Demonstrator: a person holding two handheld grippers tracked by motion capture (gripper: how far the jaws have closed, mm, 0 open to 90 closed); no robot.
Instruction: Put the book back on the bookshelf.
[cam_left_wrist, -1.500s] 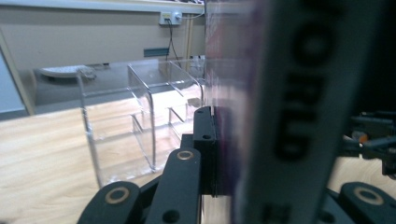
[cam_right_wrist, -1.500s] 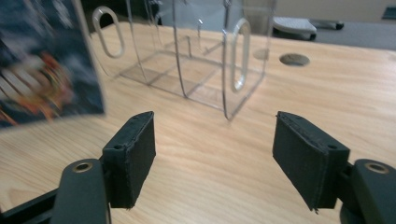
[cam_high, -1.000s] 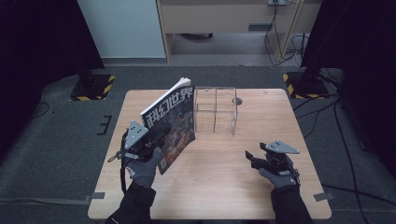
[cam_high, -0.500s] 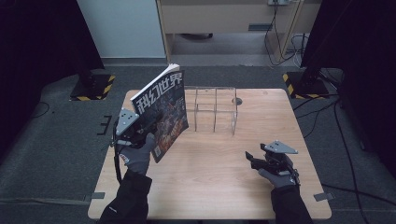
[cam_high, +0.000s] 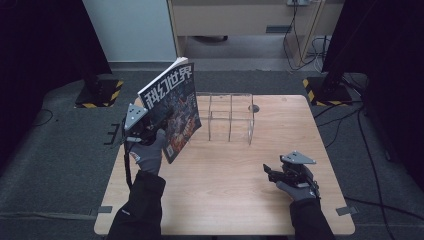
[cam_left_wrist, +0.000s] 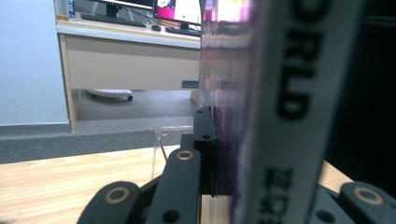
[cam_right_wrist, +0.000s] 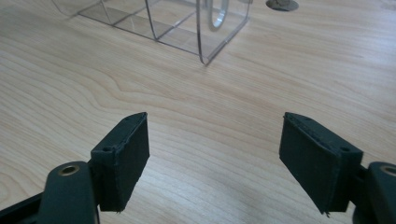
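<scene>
A magazine (cam_high: 172, 107) with a dark cover and white title characters stands tilted in the air over the table's left side. My left gripper (cam_high: 148, 126) is shut on its lower edge. In the left gripper view its white spine (cam_left_wrist: 280, 116) rises close up, with one black pad (cam_left_wrist: 205, 135) pressed against the cover. A clear acrylic rack (cam_high: 230, 117) with upright dividers stands on the table just right of the magazine, apart from it. My right gripper (cam_high: 270, 172) rests low at the front right; its jaws (cam_right_wrist: 215, 154) have just been opening and hold nothing.
The wooden table (cam_high: 225, 200) has bare surface between the rack (cam_right_wrist: 187, 23) and my right gripper. A round cable hole (cam_high: 253, 108) sits behind the rack. Grey carpet, a desk and dark stands with striped bases surround the table.
My left gripper has carried the magazine up and to the left, away from the rack. The right hand has stayed where it was.
</scene>
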